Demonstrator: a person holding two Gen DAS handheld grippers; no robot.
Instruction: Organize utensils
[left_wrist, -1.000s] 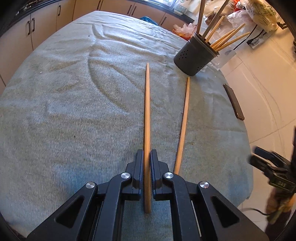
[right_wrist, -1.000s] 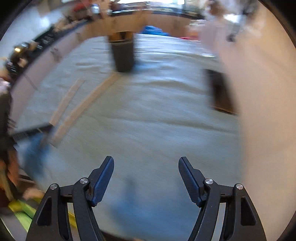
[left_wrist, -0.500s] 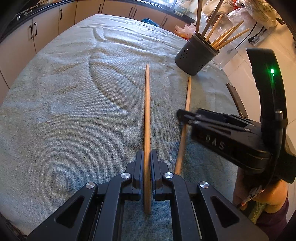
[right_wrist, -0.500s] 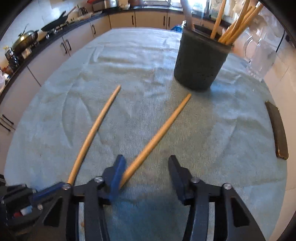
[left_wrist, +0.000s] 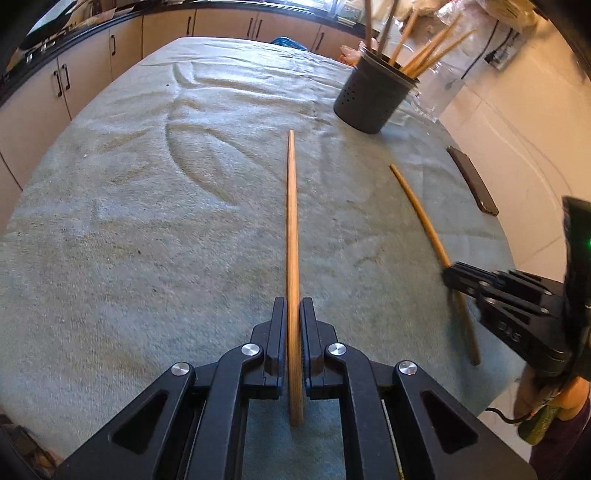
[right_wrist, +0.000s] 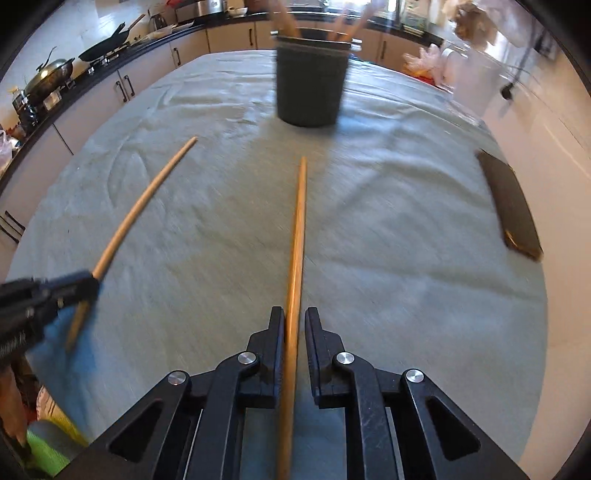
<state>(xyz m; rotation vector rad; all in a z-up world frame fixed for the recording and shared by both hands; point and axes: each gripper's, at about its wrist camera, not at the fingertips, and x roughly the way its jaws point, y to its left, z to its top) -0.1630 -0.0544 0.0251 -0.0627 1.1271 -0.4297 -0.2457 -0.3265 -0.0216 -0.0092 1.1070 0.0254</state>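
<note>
The left tongs (left_wrist: 293, 314) point steeply down at the towel-covered worktop (left_wrist: 147, 221), pressed together on a long wooden chopstick (left_wrist: 291, 221) that runs away toward the far side. The right tongs (right_wrist: 294, 325), angled down likewise, have just been closing on a second chopstick (right_wrist: 299, 229); its left pad touches the stick, and a thin gap shows at the right pad. A dark perforated utensil holder (right_wrist: 310, 88) stands far ahead, chopsticks inside. A dark flat bar (right_wrist: 511, 210) lies near the right edge.
</note>
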